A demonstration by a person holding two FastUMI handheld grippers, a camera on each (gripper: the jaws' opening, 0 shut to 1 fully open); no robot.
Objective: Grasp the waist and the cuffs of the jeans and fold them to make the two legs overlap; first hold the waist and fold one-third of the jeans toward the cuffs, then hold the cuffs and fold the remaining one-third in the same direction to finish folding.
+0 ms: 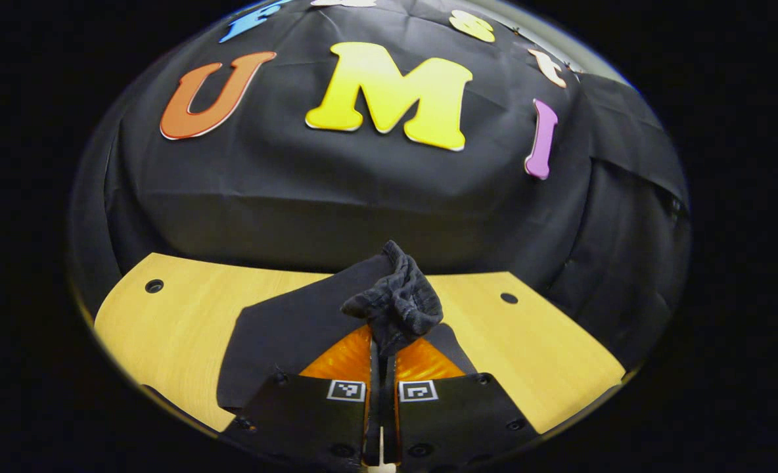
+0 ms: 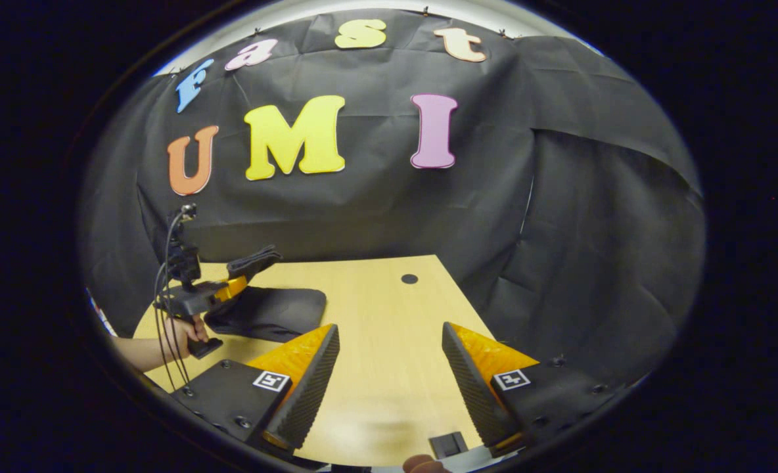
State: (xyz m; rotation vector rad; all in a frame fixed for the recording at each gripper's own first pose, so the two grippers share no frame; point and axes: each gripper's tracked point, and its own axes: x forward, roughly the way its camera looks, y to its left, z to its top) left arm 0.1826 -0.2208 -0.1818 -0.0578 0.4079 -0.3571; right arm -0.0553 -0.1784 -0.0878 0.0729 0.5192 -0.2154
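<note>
Black cloth is backing a pale wooden desk (image 2: 376, 309). I am pinching a bunched corner of the dark jeans (image 1: 395, 302) in my left gripper (image 1: 382, 358), lifting it off the desk while the rest is lying folded at the far left. My right gripper (image 2: 389, 368) is hanging wide apart, grasping nothing, over bare wood nearby. A hand (image 2: 188, 328) is gripping the left gripper's handle.

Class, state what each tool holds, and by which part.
Left tool: dark jeans, pinched at a bunched edge. Right tool: open, holding nothing.
</note>
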